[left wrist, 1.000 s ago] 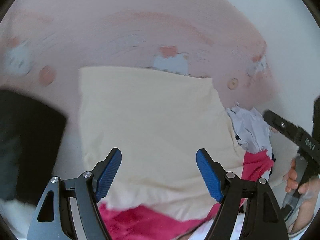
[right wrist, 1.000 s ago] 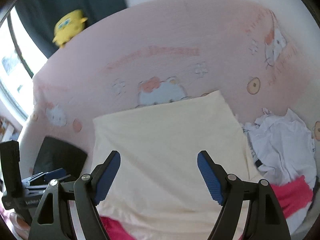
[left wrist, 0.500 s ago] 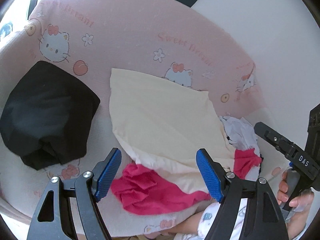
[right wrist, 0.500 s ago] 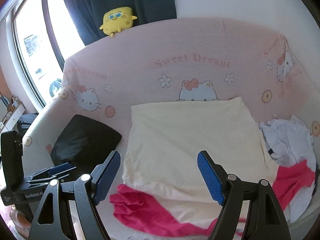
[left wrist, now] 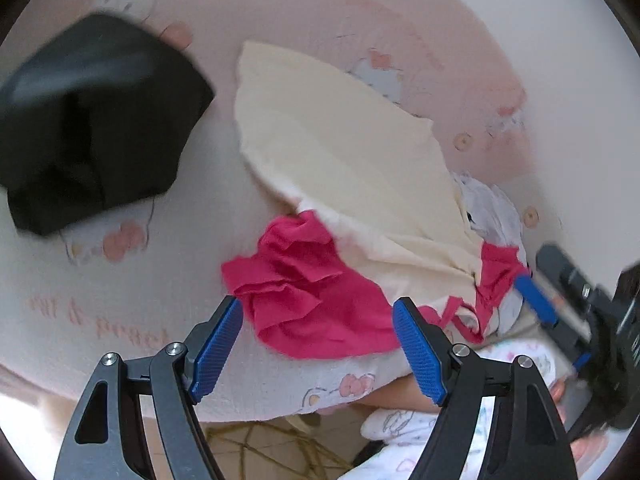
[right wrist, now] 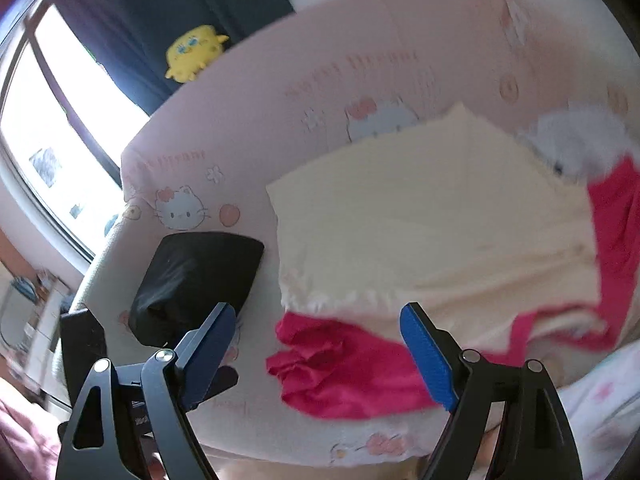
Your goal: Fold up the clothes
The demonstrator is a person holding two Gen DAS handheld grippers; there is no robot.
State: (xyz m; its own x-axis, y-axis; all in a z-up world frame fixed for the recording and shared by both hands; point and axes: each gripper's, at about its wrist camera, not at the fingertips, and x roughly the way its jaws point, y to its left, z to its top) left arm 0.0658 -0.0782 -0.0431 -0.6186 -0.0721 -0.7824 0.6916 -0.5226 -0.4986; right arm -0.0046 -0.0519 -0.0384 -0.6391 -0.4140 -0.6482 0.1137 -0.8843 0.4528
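**A:** How many garments lie on the pink cartoon-cat printed sofa cover [right wrist: 248, 128]?

**B:** Four can be counted. One folded black cloth bundle [left wrist: 92, 120] at the left; one flat cream-yellow fabric piece [left wrist: 344, 160] in the middle; one crumpled magenta garment [left wrist: 312, 292] at the near edge, its far part tucked under the cream piece and showing again at that piece's right side; and one rumpled white garment [right wrist: 576, 140] at the far right. There is also one yellow plush toy [right wrist: 194, 52] on the sofa back, in front of a dark curtain [right wrist: 160, 8].

**A:** And the two tools?

**B:** The left gripper [left wrist: 318, 348] has its blue pads wide apart, with nothing between them; it hovers above the magenta garment's near edge without touching it. The right gripper [right wrist: 318, 354] is spreading its jaws wider at this moment, also empty, above the same magenta garment.

**A:** Which way does the cream piece run?

**B:** In the left wrist view its long axis goes from upper left near the sofa back to lower right, where it touches the white garment. It lies flat, just beside the black bundle but apart from it.
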